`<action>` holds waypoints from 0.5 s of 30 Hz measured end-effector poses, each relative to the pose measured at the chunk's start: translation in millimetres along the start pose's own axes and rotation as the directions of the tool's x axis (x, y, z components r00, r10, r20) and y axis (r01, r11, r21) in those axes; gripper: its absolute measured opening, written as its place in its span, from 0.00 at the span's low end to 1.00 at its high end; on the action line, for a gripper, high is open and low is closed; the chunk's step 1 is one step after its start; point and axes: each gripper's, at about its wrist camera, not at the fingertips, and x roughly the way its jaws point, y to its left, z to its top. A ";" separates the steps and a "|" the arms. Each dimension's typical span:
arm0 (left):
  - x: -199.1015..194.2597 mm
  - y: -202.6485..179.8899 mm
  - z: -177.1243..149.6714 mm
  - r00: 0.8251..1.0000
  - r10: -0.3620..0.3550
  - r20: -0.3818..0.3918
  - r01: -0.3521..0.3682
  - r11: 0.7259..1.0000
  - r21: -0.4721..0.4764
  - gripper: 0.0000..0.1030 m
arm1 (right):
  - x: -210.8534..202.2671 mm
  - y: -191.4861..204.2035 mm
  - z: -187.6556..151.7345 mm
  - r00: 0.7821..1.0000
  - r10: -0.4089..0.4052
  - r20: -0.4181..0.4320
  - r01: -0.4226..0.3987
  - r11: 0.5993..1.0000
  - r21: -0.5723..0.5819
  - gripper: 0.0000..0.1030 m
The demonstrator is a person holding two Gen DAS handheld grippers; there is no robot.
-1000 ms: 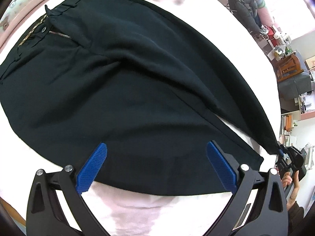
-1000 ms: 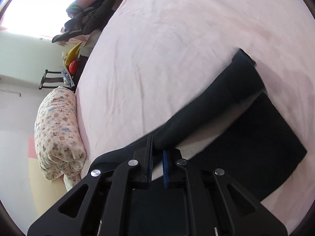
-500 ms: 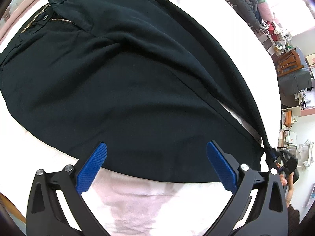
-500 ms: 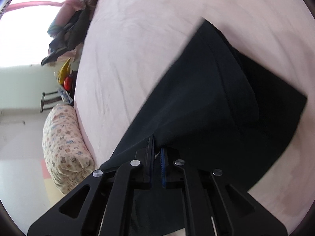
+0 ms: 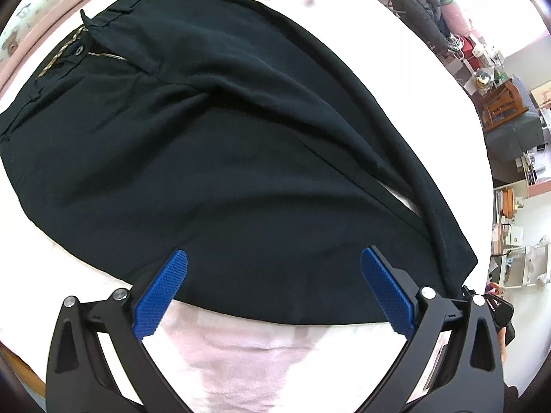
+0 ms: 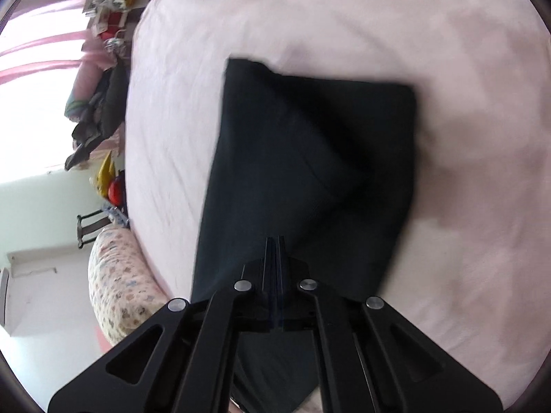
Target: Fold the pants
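Pink bed [image 5: 241,354], pants [image 6: 310,158] in right gripper [image 6: 274,251]

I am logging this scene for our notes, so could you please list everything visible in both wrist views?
pants: one, black, spread on the bed, waistband at the far left, one leg hem pinched by the right gripper
bed sheet: one, pale pink, under the pants
patterned quilt: one, cream with small prints, rolled at the bed edge
dark jacket: one, black, piled beyond the bed
wooden furniture: one, brown, in the room at right
left gripper: one, black with blue pads, open above the near hem
right gripper: one, black, shut on the pants
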 end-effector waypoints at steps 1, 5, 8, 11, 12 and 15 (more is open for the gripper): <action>1.9 -0.6 -0.2 1.000 0.001 -0.004 -0.001 1.000 -0.001 0.98 | 3.5 0.8 -0.1 0.999 -0.029 -0.027 0.028 0.999 -0.017 0.01; -0.7 -1.1 4.2 0.999 -0.004 0.032 0.004 1.000 -0.001 0.98 | 9.7 20.0 -13.1 0.998 -0.014 -0.062 0.008 0.995 -0.103 0.04; -0.7 -1.9 26.2 1.000 -0.003 0.031 0.002 0.999 0.040 0.98 | 31.8 42.0 -31.4 0.992 0.019 -0.126 -0.036 0.990 -0.133 0.52; -2.2 2.3 61.7 0.999 -0.021 0.029 0.020 0.999 0.029 0.98 | 69.6 71.8 -55.1 0.973 0.110 -0.203 -0.136 0.983 -0.119 0.74; -4.6 4.5 71.3 0.999 -0.037 0.038 0.036 0.999 0.015 0.98 | 86.9 83.9 -64.9 0.962 0.137 -0.238 -0.165 0.981 -0.100 0.73; -14.5 11.6 91.9 0.991 -0.106 0.078 0.108 0.994 -0.029 0.98 | 137.4 112.3 -92.5 0.921 0.221 -0.320 -0.231 0.973 0.006 0.69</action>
